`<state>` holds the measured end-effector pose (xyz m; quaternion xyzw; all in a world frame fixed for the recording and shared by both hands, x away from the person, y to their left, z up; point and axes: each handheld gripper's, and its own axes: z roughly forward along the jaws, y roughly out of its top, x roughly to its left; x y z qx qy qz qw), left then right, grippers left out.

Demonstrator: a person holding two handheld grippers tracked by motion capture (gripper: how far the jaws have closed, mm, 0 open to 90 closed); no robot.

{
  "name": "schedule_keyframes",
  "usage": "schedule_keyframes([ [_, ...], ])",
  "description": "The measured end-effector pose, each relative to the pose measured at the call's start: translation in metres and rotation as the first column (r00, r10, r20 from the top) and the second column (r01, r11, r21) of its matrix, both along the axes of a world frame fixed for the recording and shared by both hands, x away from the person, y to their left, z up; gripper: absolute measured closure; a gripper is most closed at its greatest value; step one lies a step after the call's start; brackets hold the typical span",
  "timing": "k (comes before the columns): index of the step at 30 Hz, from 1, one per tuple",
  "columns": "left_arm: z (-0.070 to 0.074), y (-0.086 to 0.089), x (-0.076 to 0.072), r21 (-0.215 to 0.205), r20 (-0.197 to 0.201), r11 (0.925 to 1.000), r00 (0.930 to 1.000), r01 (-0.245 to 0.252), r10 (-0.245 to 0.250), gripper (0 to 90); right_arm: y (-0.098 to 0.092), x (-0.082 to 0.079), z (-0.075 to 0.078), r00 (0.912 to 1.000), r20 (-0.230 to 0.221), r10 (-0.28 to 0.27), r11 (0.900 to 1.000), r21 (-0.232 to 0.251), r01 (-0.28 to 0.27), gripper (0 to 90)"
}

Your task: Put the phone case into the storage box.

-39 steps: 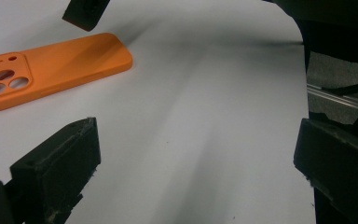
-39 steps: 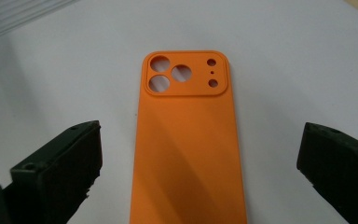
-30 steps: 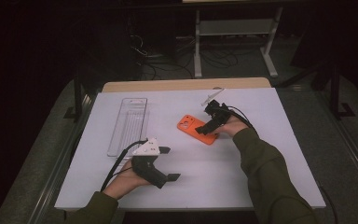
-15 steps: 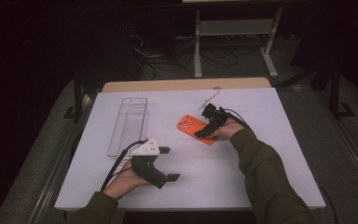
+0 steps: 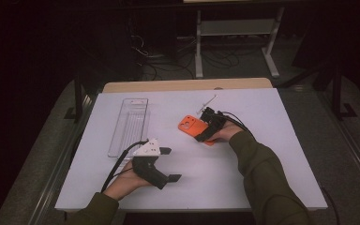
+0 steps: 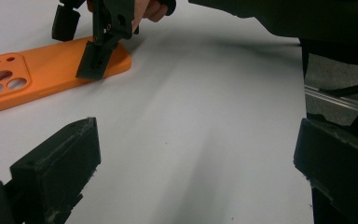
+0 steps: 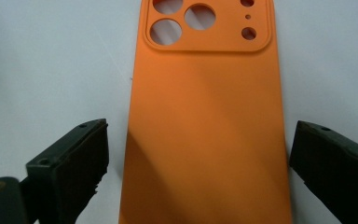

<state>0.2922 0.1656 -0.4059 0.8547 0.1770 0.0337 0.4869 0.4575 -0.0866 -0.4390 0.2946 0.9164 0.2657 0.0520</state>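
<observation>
An orange phone case (image 5: 187,123) lies flat on the white table, camera cutouts toward the far left. My right gripper (image 5: 203,127) is open, one jaw on each side of the case's near end. In the right gripper view the case (image 7: 205,107) runs up between the two jaws of the right gripper (image 7: 200,168), with gaps on both sides. My left gripper (image 5: 170,164) rests open near the front of the table with nothing between its jaws. From the left gripper (image 6: 191,177) I see the case (image 6: 37,74) and the right gripper (image 6: 81,44) over it.
A clear plastic tray (image 5: 129,125) lies lengthwise at the left of the white table top (image 5: 272,154). A thin pale object (image 5: 208,102) lies just beyond the right gripper. Dark floor, cables and a metal stand are behind the table.
The right gripper has shifted slightly nearer and to the left along the orange case. The left gripper has stayed where it was.
</observation>
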Motion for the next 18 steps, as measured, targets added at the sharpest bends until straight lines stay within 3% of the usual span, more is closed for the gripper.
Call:
schedule_keyframes([
  [18, -0.0006, -0.0006, -0.0008, 0.005, -0.002, 1.0, 1.0, 0.004, -0.004, 0.1, 0.0003, -0.0009, -0.0028, 0.9998, 0.021, 0.0, 0.999, -0.035, 0.001, 10.9],
])
